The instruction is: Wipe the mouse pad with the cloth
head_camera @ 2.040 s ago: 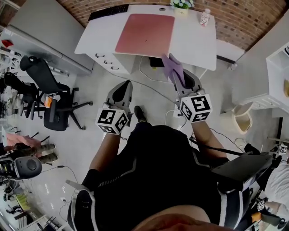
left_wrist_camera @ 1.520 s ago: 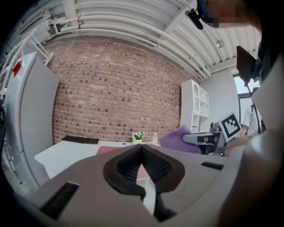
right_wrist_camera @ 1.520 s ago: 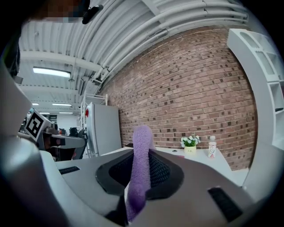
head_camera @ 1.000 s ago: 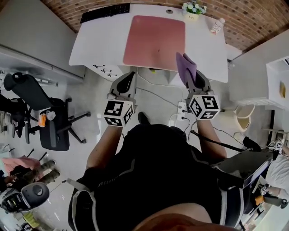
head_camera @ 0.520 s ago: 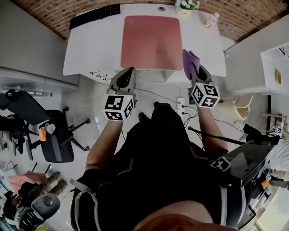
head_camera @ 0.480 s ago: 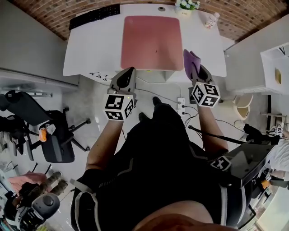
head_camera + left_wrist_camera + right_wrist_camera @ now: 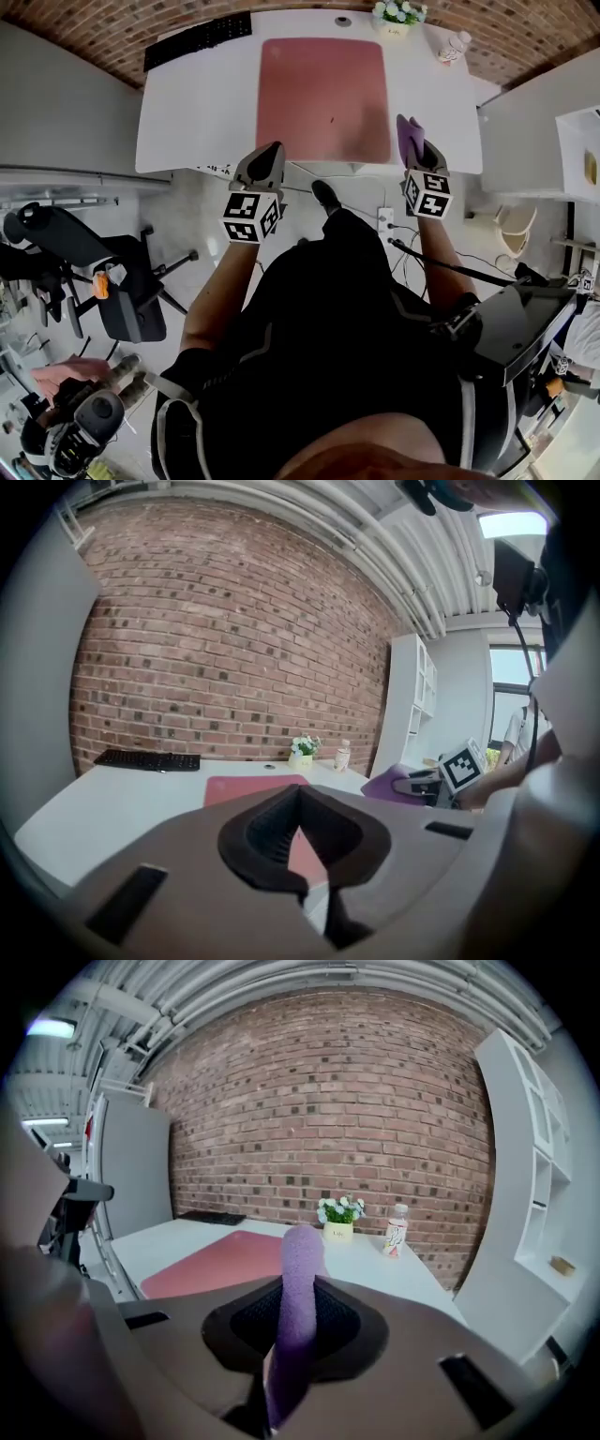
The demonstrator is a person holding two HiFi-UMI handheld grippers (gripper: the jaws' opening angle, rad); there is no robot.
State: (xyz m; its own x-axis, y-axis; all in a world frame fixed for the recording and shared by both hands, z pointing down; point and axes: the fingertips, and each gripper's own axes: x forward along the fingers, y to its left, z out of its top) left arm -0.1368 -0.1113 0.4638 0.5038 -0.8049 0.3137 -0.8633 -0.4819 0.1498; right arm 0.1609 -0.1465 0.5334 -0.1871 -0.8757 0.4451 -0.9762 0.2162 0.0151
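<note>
purple fuzzy cloth (image 7: 300, 1260) pinched upright in right gripper (image 7: 292, 1324), flat pink mouse pad (image 7: 323, 89)

Pink mouse pad (image 7: 323, 98) on white desk (image 7: 197, 108)

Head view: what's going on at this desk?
A person stands at a white desk, a gripper in each hand. The right gripper has a purple cloth clamped in its jaws, over the desk's near edge, beside the pink rectangular mouse pad and not yet on it. The left gripper hovers shut and empty.
</note>
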